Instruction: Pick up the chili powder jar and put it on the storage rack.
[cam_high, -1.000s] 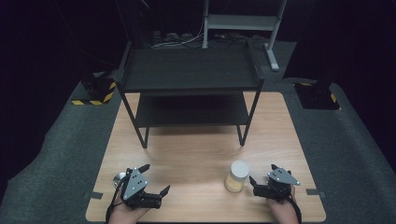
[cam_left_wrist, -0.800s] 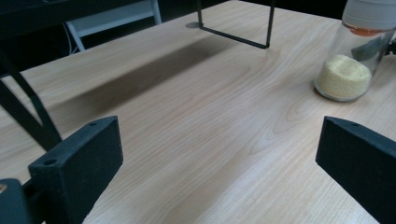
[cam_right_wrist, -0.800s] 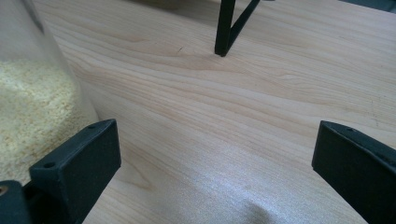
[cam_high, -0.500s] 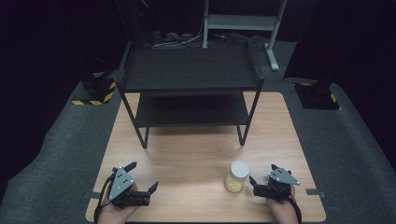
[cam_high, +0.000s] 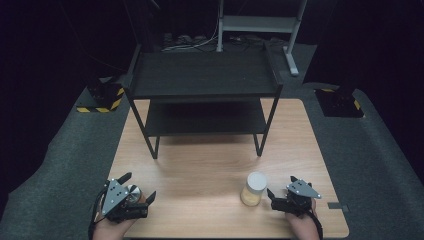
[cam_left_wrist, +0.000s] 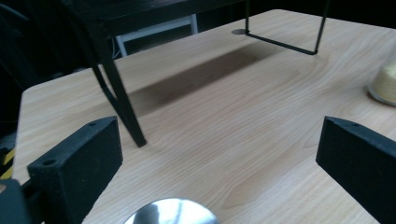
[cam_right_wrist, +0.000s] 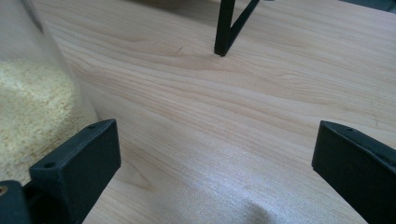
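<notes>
showing jar (cam_right_wrist: 28, 116) cut off, right hand-held gripper (cam_right_wrist: 215, 158) spread beside it

The high view looks forward and down from the person's side, taking in the whole table (cam_high: 200, 165) with the black shelf rack (cam_high: 202, 95) at 12 o'clock. The left gripper view sits low and close over the wood, facing the rack's leg (cam_left_wrist: 123, 112) at 11 o'clock. The right gripper view, closer still, shares the jar (cam_right_wrist: 32, 93) with both others.
</notes>
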